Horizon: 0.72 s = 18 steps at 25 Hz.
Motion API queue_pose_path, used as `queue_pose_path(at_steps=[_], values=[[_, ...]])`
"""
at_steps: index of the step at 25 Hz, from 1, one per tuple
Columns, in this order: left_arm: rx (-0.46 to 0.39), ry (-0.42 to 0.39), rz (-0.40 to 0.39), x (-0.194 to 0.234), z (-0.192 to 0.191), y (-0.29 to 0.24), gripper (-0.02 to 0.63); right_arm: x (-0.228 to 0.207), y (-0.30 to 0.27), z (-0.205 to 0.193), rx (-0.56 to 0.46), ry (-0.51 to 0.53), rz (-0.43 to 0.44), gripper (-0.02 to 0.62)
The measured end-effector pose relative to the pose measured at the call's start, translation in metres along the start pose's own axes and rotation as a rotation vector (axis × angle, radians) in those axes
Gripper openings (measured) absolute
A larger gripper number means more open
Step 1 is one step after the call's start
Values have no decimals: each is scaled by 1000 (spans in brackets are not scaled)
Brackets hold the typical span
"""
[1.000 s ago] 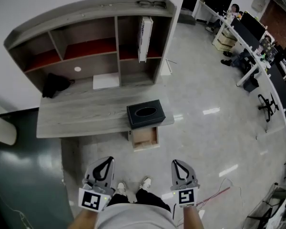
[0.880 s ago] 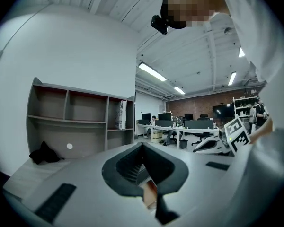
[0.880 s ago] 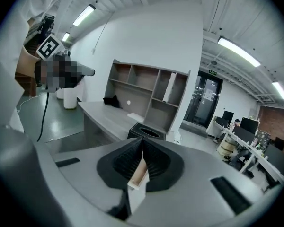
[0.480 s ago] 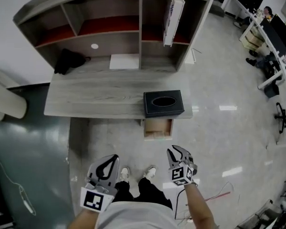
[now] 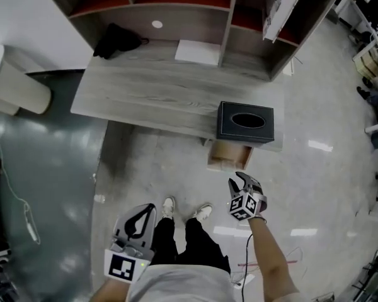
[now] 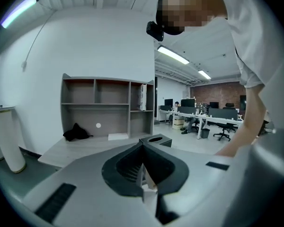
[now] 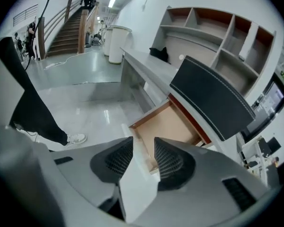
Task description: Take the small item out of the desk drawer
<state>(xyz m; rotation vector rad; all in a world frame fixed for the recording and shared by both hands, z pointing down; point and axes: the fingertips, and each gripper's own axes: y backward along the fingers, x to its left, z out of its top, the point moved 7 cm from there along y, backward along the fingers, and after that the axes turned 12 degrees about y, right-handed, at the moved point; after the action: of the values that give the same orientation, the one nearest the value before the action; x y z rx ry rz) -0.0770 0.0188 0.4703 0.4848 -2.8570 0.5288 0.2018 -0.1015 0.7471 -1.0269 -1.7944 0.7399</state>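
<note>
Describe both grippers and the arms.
Left gripper and right gripper are grey with black ribbed jaws tapering to a point, each carrying a cube of black-and-white square markers. A dark cable trails from the right one, whose jaws have just been opening, empty. Light short-sleeved shirt.

White sneakers [image 5: 169,205]; black trousers [image 5: 190,244]; pale short-sleeved shirt [image 5: 176,287]; grey left gripper [image 5: 148,209] and right gripper [image 5: 237,179], each bearing a black-and-white marker cube [image 5: 124,267]; thin dark cable [image 5: 247,257] beside the right forearm.

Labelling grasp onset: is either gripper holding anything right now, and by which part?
Nothing is held. The left gripper is shut with nothing in it. The right gripper has just been opening, with nothing between its jaws, and is aimed at the open drawer.
</note>
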Motion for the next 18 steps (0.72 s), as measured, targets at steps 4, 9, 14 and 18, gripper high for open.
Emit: queue_pose_path(at_steps=[4, 9, 14, 18], values=[[32, 26, 68, 7, -16, 14, 17, 11, -39, -11, 54, 69, 79, 167], [65, 55, 136, 15, -36, 27, 17, 23, -84, -24, 129, 121, 190, 215], [90, 78, 185, 20, -53, 39, 17, 34, -121, -35, 210, 181, 277, 235], [113, 90, 214, 24, -67, 48, 17, 36, -137, -37, 234, 219, 287, 217]])
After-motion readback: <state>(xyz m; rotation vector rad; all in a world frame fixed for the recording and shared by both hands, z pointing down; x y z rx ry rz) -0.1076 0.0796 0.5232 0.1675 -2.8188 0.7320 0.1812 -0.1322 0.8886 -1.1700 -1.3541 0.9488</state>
